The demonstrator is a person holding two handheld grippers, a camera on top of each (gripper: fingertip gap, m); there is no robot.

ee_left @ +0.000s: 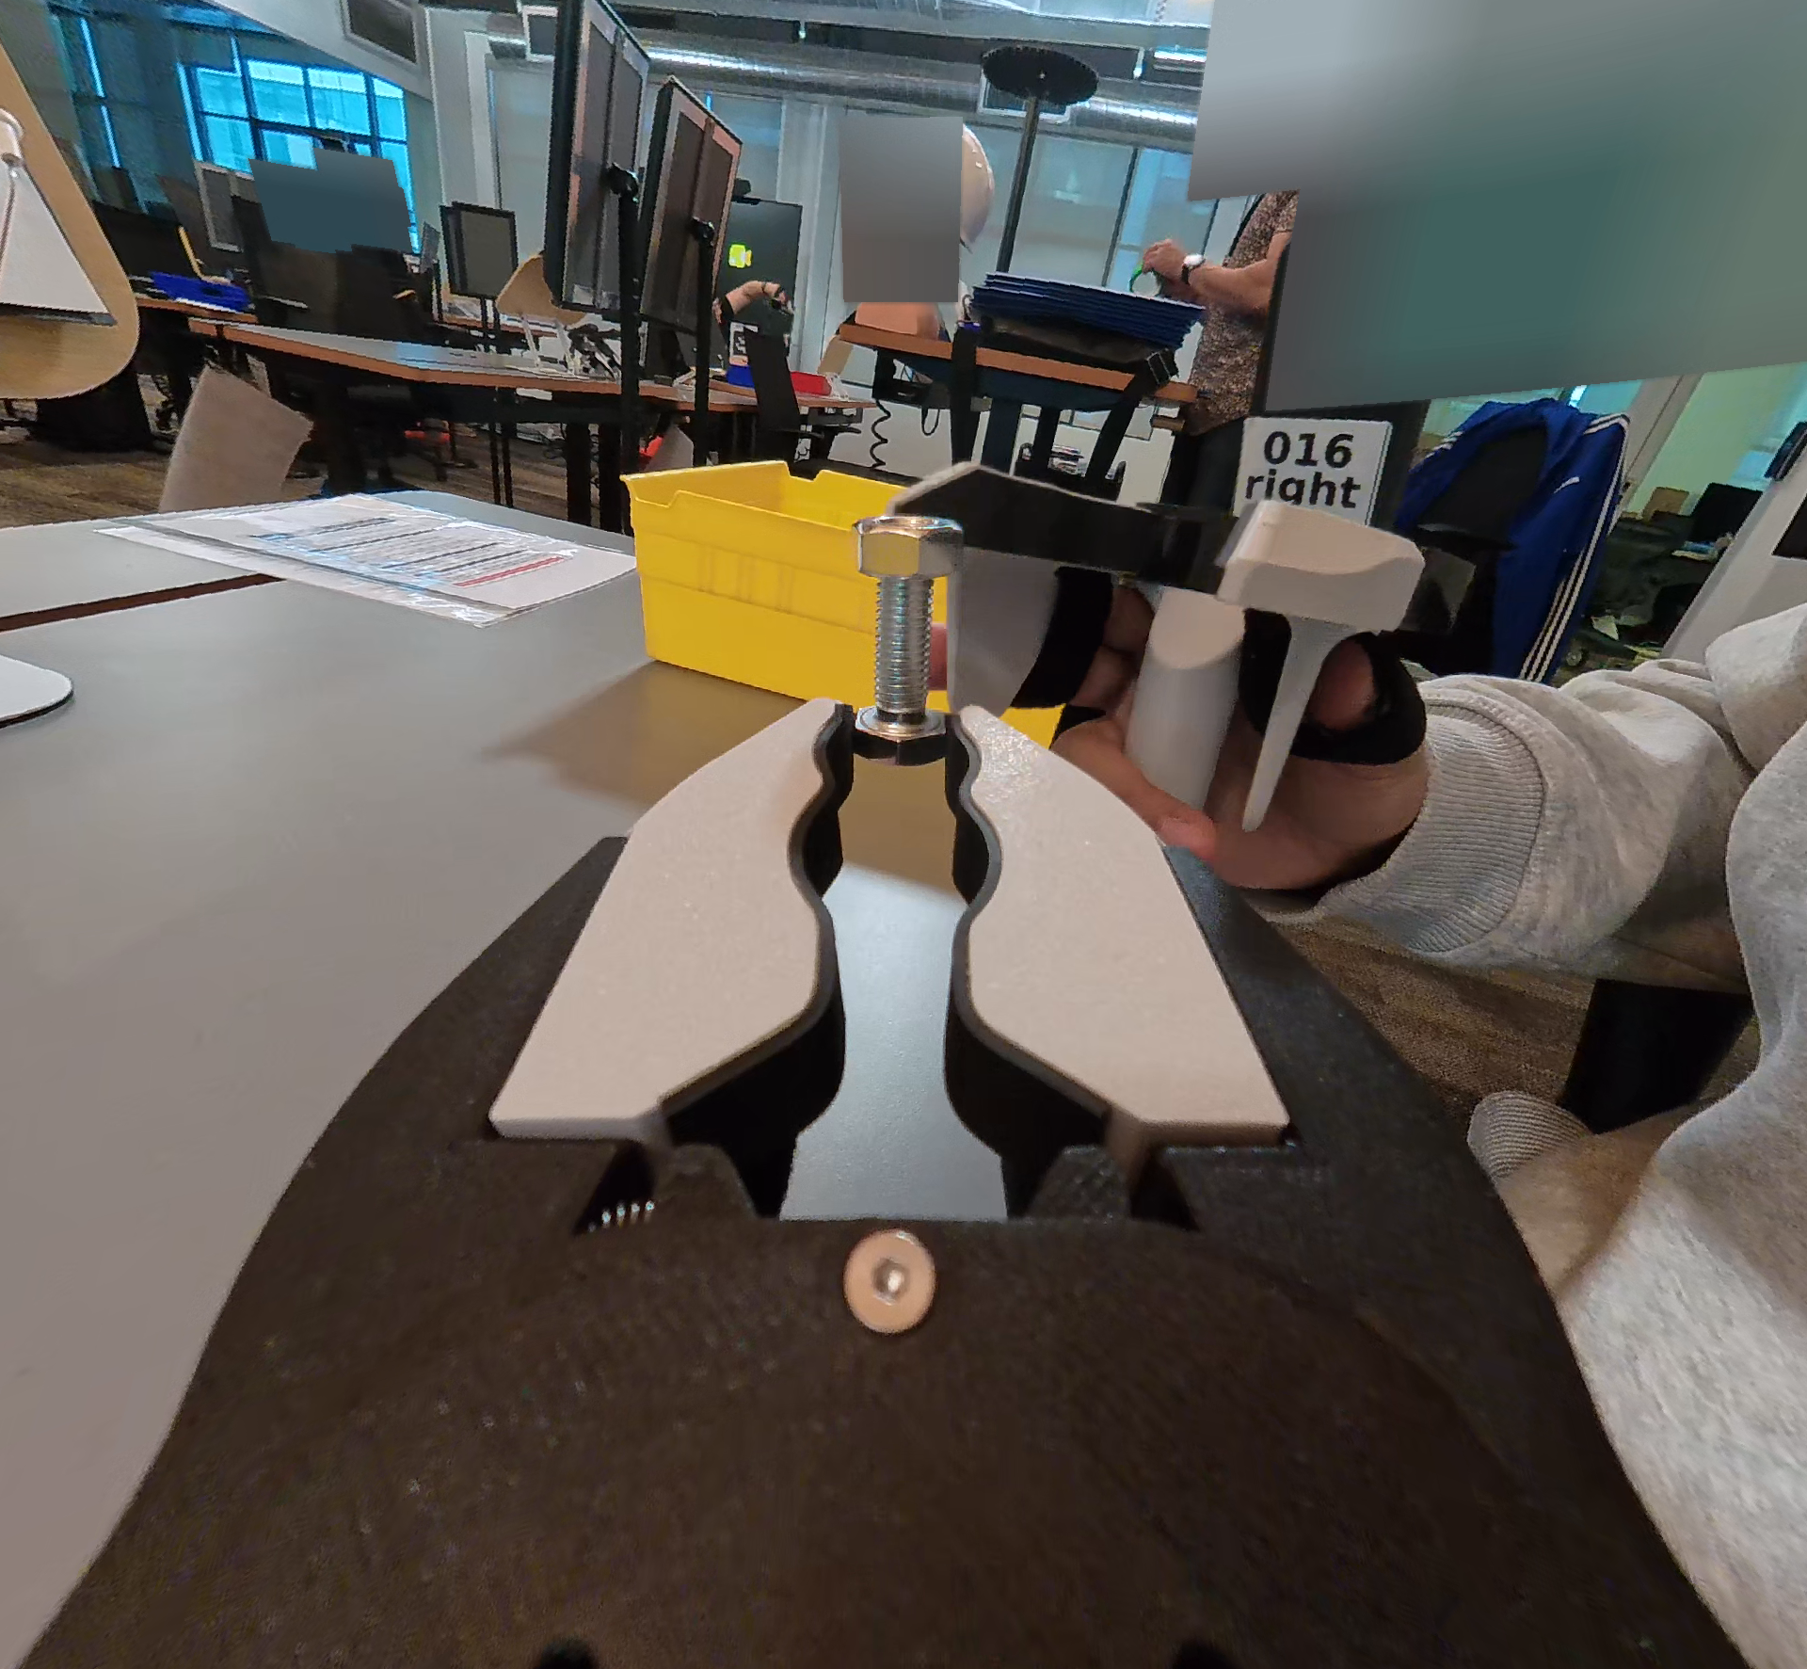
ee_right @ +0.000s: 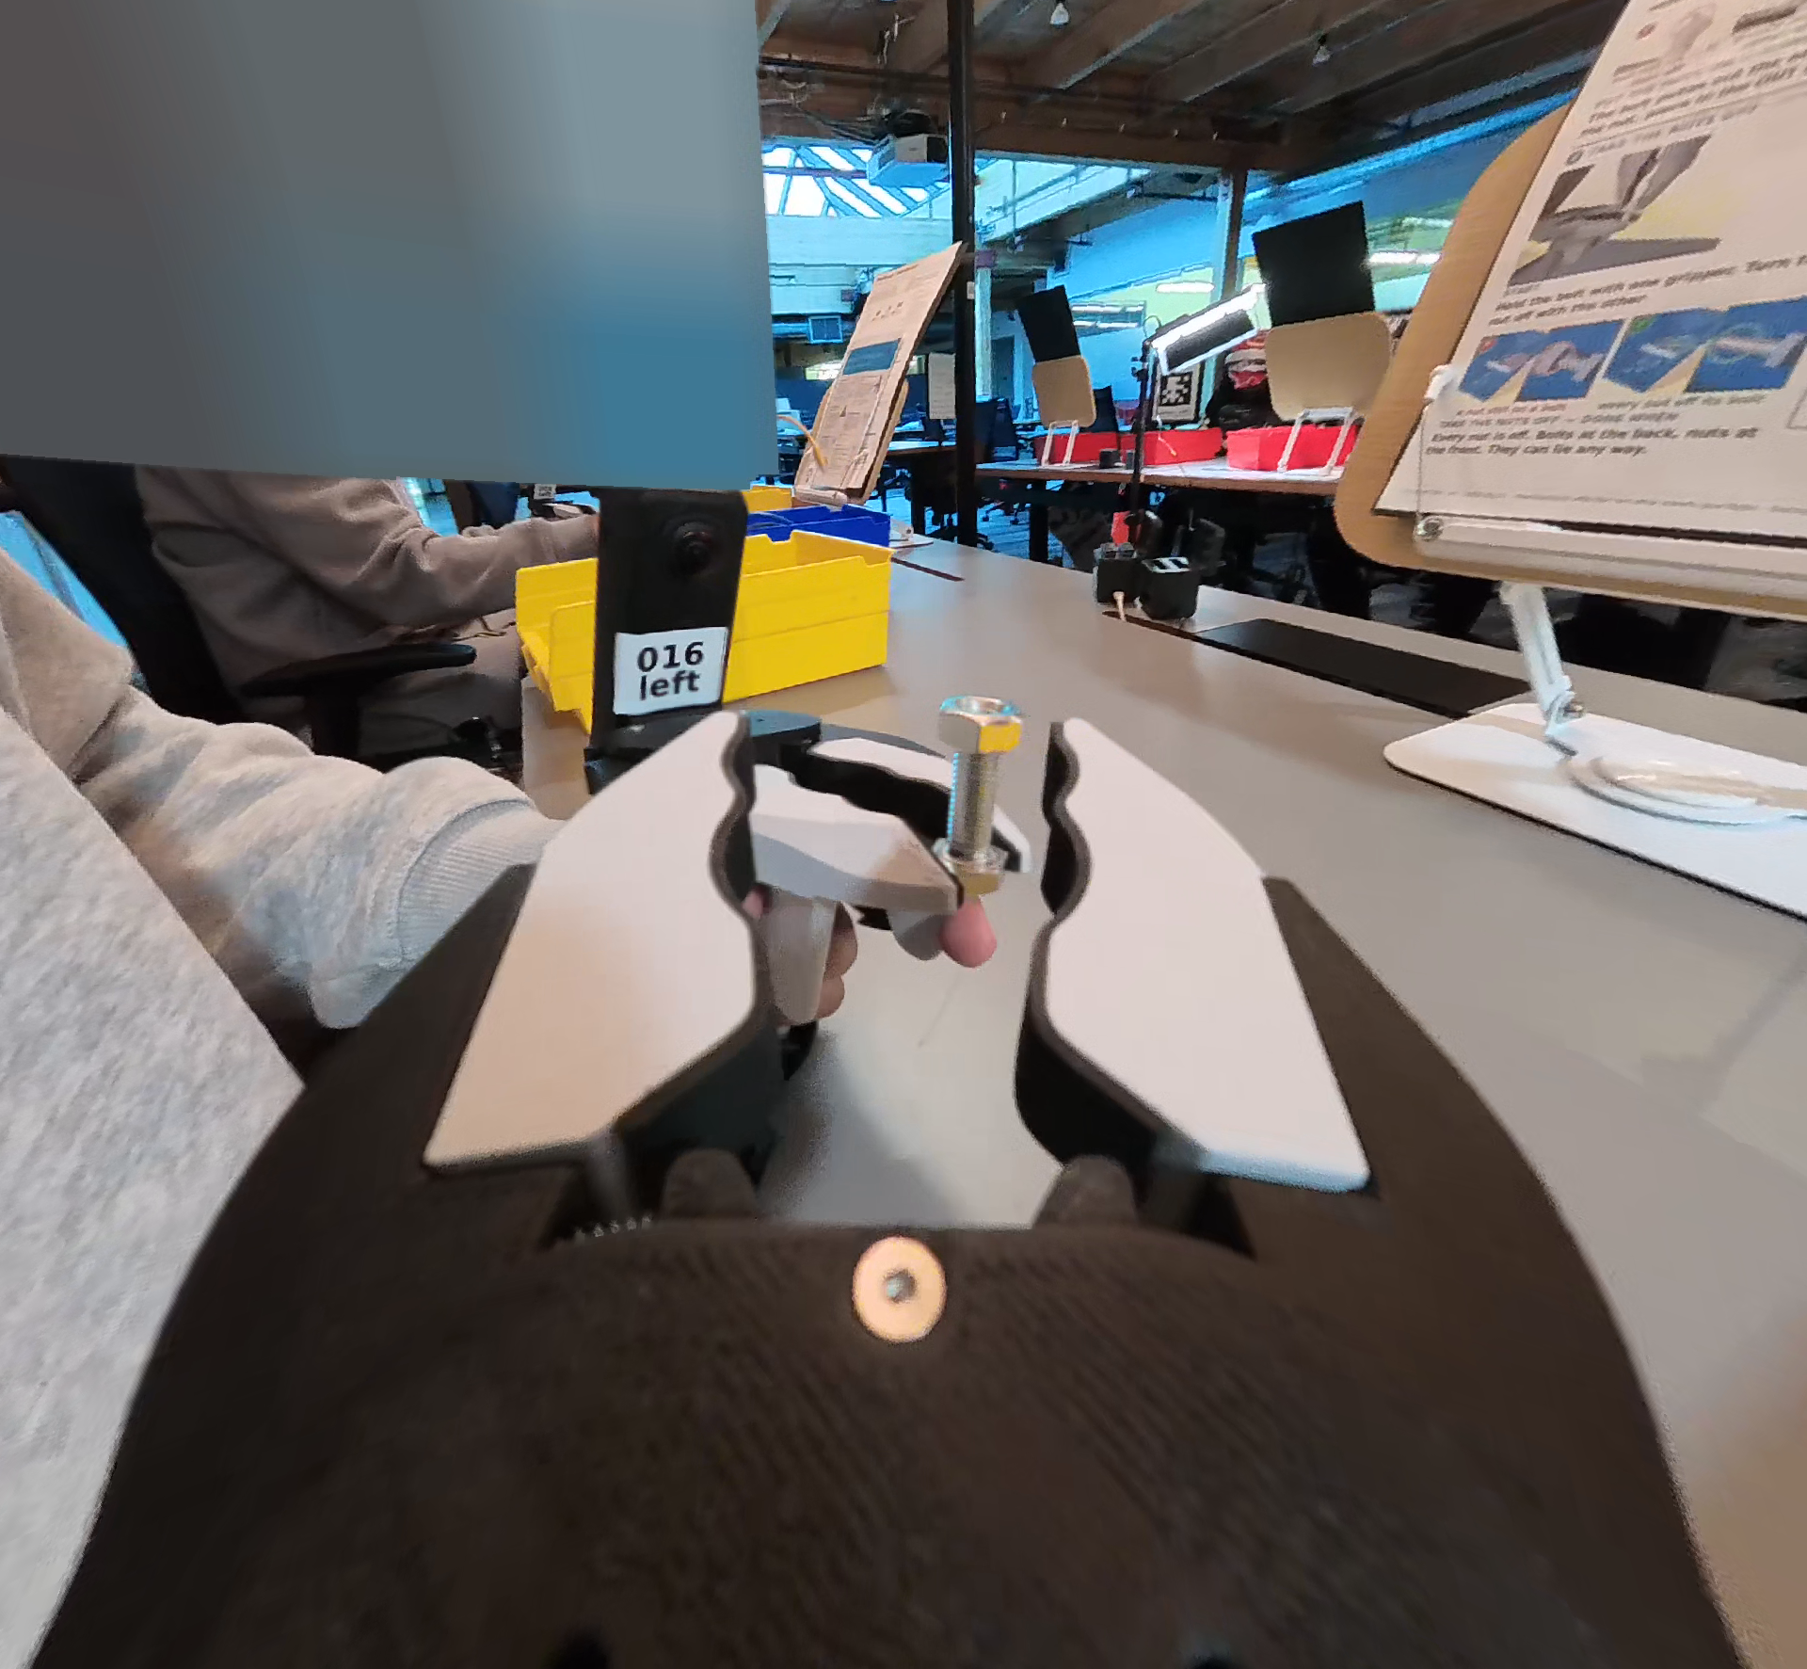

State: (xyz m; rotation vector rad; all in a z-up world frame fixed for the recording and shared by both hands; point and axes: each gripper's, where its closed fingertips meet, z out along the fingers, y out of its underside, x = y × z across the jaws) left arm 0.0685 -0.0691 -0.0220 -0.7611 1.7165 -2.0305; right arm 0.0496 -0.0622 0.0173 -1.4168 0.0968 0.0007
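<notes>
Found left gripper (ee_left: 900, 742) with jaws pinched almost together on a nut (ee_left: 900, 727) sitting at the low end of a bolt (ee_left: 904, 624). Saw the bolt standing upright above the jaws, hex head on top, most of the thread bare between head and nut, all held clear of the grey worktop (ee_left: 293, 791). Read the nut as on the thread, near the tip; couldn't tell how many turns remained engaged. Found right gripper (ee_right: 900, 742) with jaws wide apart, straddling the upper bolt at about head height, bolt nearer its right finger, no contact visible on either side. Noted a bare hand (ee_left: 1271, 801) in a grey sleeve wrapped round the right gripper's handle. Spotted a yellow bin (ee_left: 743, 566) on the worktop just beyond the bolt, contents hidden by its wall. Also noted a laminated sheet (ee_left: 372, 551) lying flat far left, and a propped instruction board (ee_right: 1564, 302) on a white stand at far right.
</notes>
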